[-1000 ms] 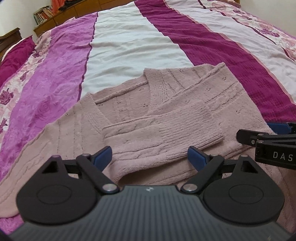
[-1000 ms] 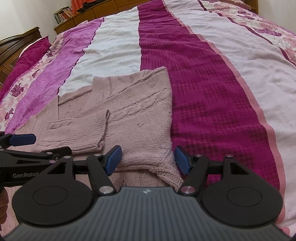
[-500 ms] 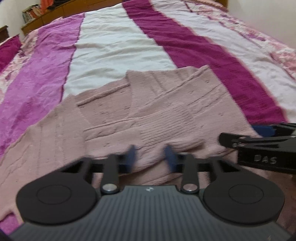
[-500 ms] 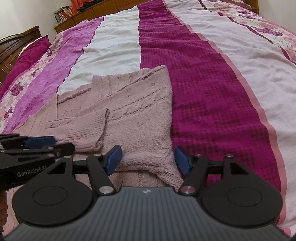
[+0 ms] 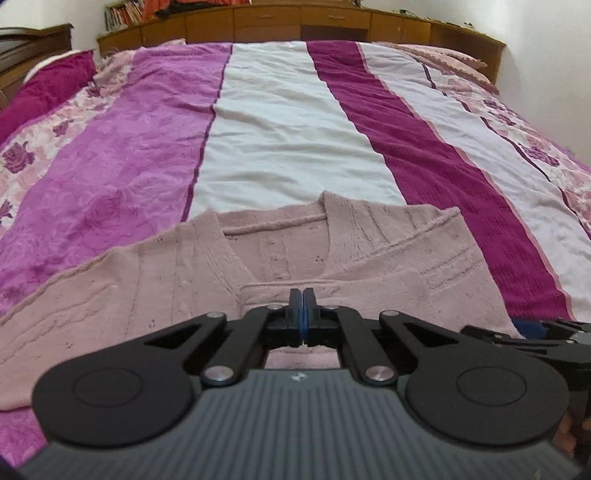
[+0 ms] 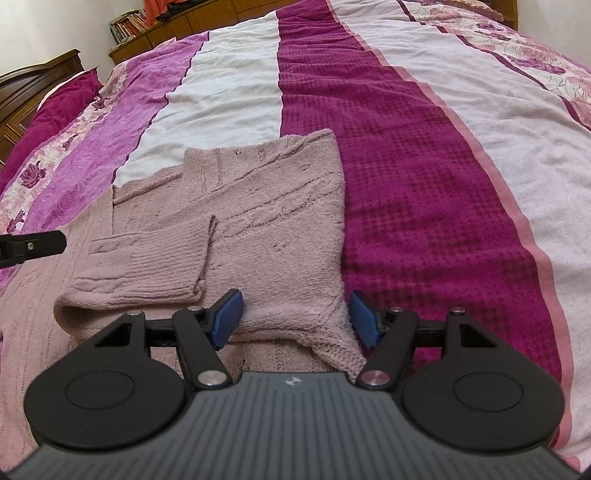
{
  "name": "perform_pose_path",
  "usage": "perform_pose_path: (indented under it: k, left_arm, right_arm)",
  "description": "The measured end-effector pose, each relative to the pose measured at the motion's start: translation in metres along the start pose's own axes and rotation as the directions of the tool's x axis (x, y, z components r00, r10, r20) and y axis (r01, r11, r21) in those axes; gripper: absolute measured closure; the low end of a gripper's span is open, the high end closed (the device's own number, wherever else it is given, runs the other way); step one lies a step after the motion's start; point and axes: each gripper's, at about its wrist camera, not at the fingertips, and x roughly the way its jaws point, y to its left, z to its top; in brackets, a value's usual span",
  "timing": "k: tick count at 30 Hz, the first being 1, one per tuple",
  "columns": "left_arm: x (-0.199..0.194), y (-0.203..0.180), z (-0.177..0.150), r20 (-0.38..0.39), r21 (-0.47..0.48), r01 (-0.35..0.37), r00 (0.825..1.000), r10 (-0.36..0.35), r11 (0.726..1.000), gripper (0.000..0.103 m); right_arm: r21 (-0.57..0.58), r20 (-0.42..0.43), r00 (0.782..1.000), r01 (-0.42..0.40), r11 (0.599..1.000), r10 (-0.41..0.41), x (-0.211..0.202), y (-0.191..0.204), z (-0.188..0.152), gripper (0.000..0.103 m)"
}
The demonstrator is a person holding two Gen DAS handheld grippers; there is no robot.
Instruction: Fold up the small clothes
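A dusty pink knitted cardigan [image 5: 280, 254] lies flat on the striped bedspread, its right sleeve folded across the front [image 6: 147, 266]. My left gripper [image 5: 302, 317] is shut above the cardigan's middle, near the folded sleeve; whether it pinches any knit is hidden. My right gripper [image 6: 295, 317] is open, its blue pads on either side of a raised fold of the cardigan's [image 6: 280, 236] right edge. The left gripper's tip shows at the left edge of the right wrist view [image 6: 33, 245].
The bedspread [image 5: 295, 129] has purple, white and magenta stripes with floral borders. A wooden headboard with drawers [image 5: 295, 22] and books stands at the far end. A dark red pillow [image 6: 55, 107] lies at far left. The right gripper shows at lower right in the left wrist view [image 5: 546, 334].
My left gripper has gone from wide open to shut and has tilted up, so more of the bed shows. The right gripper has stayed open and still.
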Motion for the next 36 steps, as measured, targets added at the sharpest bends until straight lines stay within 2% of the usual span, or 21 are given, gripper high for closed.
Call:
perform_pose_path:
  k: [4,6,8,10,17,22,27,31,32,33,34,36]
  left_arm:
    - [0.005,-0.007,-0.003,-0.032,0.031,0.015,0.999,-0.014,0.999,0.098]
    - [0.011,-0.014,-0.009,-0.061,0.061,0.028,0.998,-0.025,0.998,0.092]
    - [0.017,-0.022,-0.014,-0.091,0.083,0.038,0.995,-0.03,0.996,0.072]
    - [0.021,-0.029,-0.019,-0.103,0.101,0.049,0.994,-0.038,0.994,0.062]
    - [0.034,-0.053,-0.029,-0.126,0.19,0.092,0.99,-0.069,0.977,0.062]
    - [0.04,-0.067,-0.033,-0.119,0.263,0.096,0.991,-0.066,0.96,0.058]
    - [0.038,-0.075,-0.036,-0.104,0.316,0.097,0.992,-0.067,0.944,0.058]
    - [0.045,-0.073,-0.035,-0.105,0.299,0.091,0.993,-0.062,0.95,0.06]
    - [0.045,-0.072,-0.035,-0.095,0.294,0.087,0.994,-0.061,0.952,0.077]
    - [0.045,-0.072,-0.035,-0.084,0.296,0.075,0.995,-0.052,0.952,0.088]
    - [0.045,-0.071,-0.034,-0.082,0.298,0.067,0.996,-0.045,0.952,0.092]
    - [0.04,-0.064,-0.03,-0.079,0.259,0.086,0.995,-0.068,0.962,0.094]
  right_arm:
    - [0.009,0.0,1.0,-0.001,1.0,0.001,-0.003,0.001,0.001,0.032]
    - [0.015,0.005,1.0,-0.009,1.0,0.009,-0.007,0.001,0.001,0.032]
    - [0.01,0.015,1.0,-0.013,1.0,0.013,-0.01,0.001,0.001,0.032]
    - [0.004,0.022,1.0,-0.013,1.0,0.013,-0.011,0.0,0.0,0.032]
    - [0.007,0.022,1.0,-0.014,1.0,0.014,-0.003,-0.004,-0.004,0.032]
    - [0.01,0.025,0.999,-0.019,1.0,0.019,-0.001,-0.006,-0.006,0.031]
    - [0.01,0.031,0.999,-0.025,1.0,0.024,0.001,-0.006,-0.007,0.031]
    - [0.013,0.033,0.999,-0.024,1.0,0.024,0.001,-0.007,-0.008,0.03]
    - [0.011,0.033,0.999,-0.025,1.0,0.024,0.001,-0.007,-0.007,0.029]
    - [0.009,0.033,0.999,-0.027,1.0,0.026,0.001,-0.007,-0.008,0.029]
    - [0.007,0.034,0.999,-0.027,1.0,0.026,0.002,-0.007,-0.008,0.029]
    - [0.003,0.035,0.999,-0.027,1.0,0.027,0.002,-0.007,-0.008,0.029]
